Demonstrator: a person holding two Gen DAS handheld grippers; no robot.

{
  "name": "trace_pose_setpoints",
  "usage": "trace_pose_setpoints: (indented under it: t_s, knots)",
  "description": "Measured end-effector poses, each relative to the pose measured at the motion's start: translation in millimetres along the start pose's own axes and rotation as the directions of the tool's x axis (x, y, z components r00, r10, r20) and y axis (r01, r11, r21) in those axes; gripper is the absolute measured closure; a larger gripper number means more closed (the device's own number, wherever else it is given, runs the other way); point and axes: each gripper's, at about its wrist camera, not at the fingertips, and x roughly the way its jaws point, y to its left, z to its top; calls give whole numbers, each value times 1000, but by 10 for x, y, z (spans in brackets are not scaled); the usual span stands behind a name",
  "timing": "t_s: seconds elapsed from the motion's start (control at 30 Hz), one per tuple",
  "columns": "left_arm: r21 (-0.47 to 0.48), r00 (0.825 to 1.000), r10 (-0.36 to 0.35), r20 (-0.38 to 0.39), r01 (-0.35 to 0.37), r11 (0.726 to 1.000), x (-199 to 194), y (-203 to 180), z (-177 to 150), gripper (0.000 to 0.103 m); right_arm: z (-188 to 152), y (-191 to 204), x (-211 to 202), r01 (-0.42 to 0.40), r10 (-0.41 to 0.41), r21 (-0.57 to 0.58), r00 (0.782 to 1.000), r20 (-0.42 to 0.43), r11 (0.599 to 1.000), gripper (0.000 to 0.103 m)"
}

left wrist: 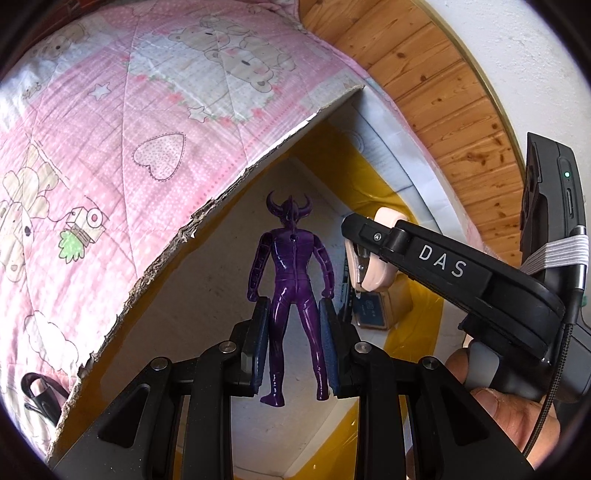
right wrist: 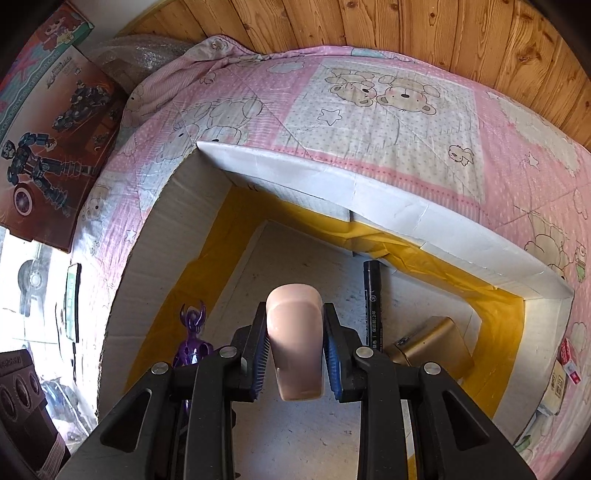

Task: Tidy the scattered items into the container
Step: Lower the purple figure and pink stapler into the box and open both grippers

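My left gripper is shut on a purple horned toy figure, held upright by its legs over the open white cardboard box. My right gripper is shut on a pale pink stapler, held over the same box. The right gripper and stapler show at the right of the left wrist view. The purple figure shows at lower left in the right wrist view. A black marker and a gold box lie inside the box.
The box, lined with yellow tape, sits on a pink bear-print quilt. A wooden wall runs behind. A toy robot package stands at left. A black clip lies on the quilt outside the box.
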Motion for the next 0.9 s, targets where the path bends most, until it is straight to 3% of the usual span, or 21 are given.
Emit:
trace_pose_setpoints:
  t_s: [0.23, 0.4, 0.9]
  knots:
    - [-53, 1000, 10, 1, -10, 999, 91, 18, 36, 76, 34, -76, 102, 12, -12, 28, 1000, -10, 1000, 75]
    - [-69, 1000, -4, -8, 4, 998, 168, 30, 64, 76, 60, -130, 155, -22, 24, 57, 1000, -19, 998, 75]
    - [-86, 1000, 9, -22, -11, 996, 305, 127, 181, 75, 186, 8, 372, -7, 7, -3, 999, -44, 1000, 75]
